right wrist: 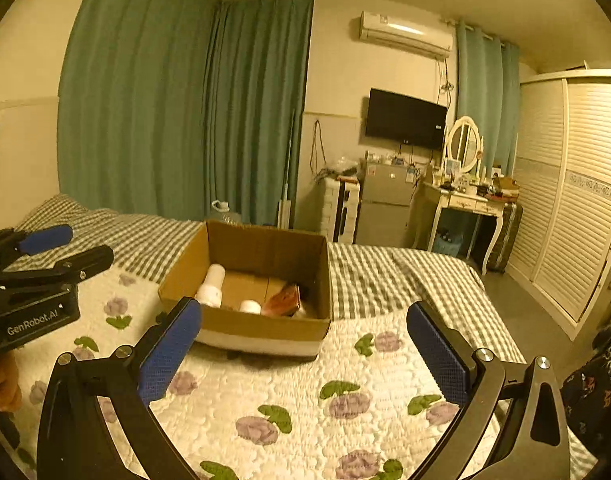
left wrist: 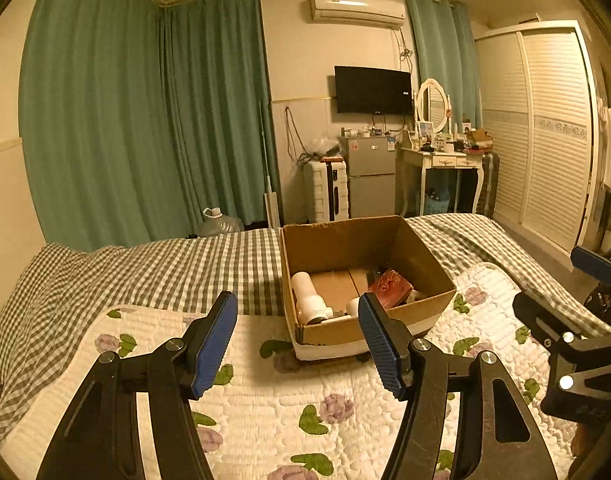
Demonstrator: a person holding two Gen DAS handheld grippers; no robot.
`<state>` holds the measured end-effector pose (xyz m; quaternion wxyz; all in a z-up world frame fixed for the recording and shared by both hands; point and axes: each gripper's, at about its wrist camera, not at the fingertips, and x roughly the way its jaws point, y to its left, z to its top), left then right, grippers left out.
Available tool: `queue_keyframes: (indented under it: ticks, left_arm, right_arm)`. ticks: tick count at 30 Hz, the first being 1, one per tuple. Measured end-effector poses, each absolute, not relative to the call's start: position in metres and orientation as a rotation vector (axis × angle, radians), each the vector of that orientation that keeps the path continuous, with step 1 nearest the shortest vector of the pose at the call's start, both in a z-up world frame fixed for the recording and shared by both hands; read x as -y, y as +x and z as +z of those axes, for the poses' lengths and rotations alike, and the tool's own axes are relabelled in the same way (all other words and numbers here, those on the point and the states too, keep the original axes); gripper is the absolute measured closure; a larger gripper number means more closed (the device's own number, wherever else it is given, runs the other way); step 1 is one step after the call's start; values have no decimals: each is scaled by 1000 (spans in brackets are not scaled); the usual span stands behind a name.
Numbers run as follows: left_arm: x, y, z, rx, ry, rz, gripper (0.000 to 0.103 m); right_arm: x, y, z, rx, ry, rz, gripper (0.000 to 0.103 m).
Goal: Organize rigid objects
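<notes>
An open cardboard box point(left wrist: 421, 304) stands on a floral quilt on the bed; it also shows in the right wrist view point(right wrist: 265, 326). Inside lie a white cylinder bottle point(left wrist: 307, 290), a small white jar point(right wrist: 250, 306) and a red patterned box point(left wrist: 391, 288), with other small items partly hidden. My left gripper point(left wrist: 297, 340) is open and empty, held above the quilt just in front of the box. My right gripper point(right wrist: 305, 348) is open and empty, also in front of the box, to the right of the left one.
The floral quilt point(right wrist: 305, 400) lies over a green checked bedspread point(left wrist: 145, 268). Beyond the bed stand a white suitcase point(left wrist: 325, 188), a small fridge point(left wrist: 371, 176), a dressing table with mirror point(left wrist: 441, 156) and a louvred wardrobe point(left wrist: 545, 132). Green curtains cover the left wall.
</notes>
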<state>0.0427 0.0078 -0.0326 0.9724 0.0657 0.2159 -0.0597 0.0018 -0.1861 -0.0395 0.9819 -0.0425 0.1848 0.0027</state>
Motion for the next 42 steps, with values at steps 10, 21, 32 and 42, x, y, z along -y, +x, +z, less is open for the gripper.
queue_keyframes:
  ticks: [10, 21, 32, 42]
  left_arm:
    - [-10, 44, -36, -455, 121, -123, 37]
    - [-12, 43, -36, -459, 122, -122, 37]
    - [-14, 43, -38, -458, 119, -114, 37]
    - [-14, 43, -36, -452, 125, -116, 37]
  right_arm:
    - [192, 3, -44, -387, -69, 2, 0]
    - [189, 5, -43, -391, -74, 2, 0]
    - [189, 4, -44, -396, -74, 6, 0]
    - [189, 3, -45, -400, -72, 6, 0]
